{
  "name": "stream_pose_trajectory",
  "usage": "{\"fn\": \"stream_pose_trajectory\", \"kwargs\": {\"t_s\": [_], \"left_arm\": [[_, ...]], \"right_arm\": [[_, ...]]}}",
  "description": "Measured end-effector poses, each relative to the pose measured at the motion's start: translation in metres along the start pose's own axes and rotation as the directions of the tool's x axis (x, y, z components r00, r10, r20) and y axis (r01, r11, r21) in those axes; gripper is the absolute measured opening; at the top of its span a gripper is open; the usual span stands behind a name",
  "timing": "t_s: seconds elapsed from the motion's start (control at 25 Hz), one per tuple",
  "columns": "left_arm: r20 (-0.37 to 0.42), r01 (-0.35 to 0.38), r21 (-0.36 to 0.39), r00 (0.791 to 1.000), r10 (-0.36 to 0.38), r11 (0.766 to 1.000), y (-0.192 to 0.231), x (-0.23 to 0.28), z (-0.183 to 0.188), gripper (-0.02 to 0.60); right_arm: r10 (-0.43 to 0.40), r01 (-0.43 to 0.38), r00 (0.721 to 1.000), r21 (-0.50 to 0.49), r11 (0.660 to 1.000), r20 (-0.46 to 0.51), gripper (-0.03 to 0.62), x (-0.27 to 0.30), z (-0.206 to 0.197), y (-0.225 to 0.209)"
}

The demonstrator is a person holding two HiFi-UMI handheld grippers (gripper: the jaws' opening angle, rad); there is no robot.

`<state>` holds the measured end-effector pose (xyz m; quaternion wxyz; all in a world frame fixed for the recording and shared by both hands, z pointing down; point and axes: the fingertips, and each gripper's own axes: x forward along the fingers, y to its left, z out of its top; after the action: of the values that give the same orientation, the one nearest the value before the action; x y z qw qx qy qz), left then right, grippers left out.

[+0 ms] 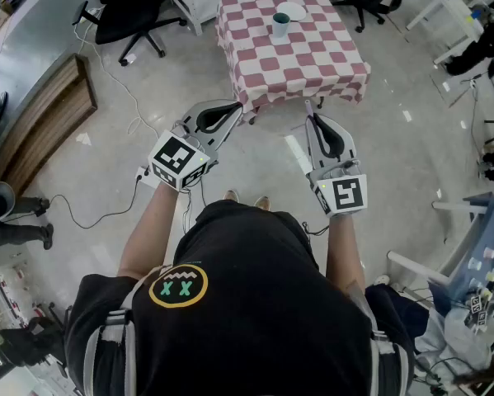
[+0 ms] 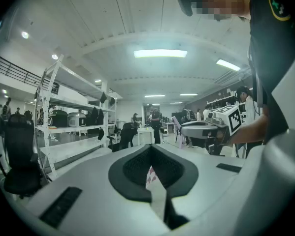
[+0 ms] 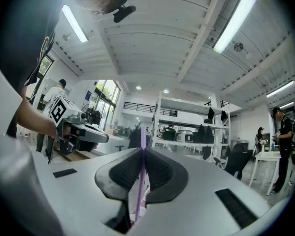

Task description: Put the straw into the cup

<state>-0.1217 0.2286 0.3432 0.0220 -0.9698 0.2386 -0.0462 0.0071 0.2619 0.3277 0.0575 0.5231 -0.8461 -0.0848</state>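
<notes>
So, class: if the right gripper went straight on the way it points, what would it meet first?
Probably the near edge of the checkered table, though it may pass above it; height is unclear. The cup sits left of that line.

Pale concrete floor [image 1: 395, 139]. Checkered-cloth table [image 1: 321, 56] ahead. Office chair [image 1: 129, 13] and wooden counter [image 1: 49, 114] at left. Metal shelving [image 2: 63, 127] along wall. White ceiling [image 2: 137, 14] with tube lights [image 2: 159, 53].

Purple straw [image 3: 140, 176] clamped in right hand-held gripper [image 3: 143, 150]; teal cup [image 1: 279, 25] upright
</notes>
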Motion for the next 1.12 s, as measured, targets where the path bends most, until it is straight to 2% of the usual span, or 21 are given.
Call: {"fn": "stream_pose_trajectory", "kwargs": {"t_s": [0.6, 1.12], "left_arm": [[-0.007, -0.007, -0.006, 1.000, 0.007, 1.000, 0.007, 0.002, -0.005, 0.014], [-0.017, -0.012, -0.003, 1.000, 0.012, 1.000, 0.010, 0.009, -0.005, 0.014]], "right_arm": [[0.009, -0.009, 1.000, 0.002, 1.000, -0.007, 0.046, 0.007, -0.004, -0.001], [-0.015, 0.015, 1.000, 0.013, 1.000, 0.007, 0.049, 0.007, -0.005, -0.016]]}}
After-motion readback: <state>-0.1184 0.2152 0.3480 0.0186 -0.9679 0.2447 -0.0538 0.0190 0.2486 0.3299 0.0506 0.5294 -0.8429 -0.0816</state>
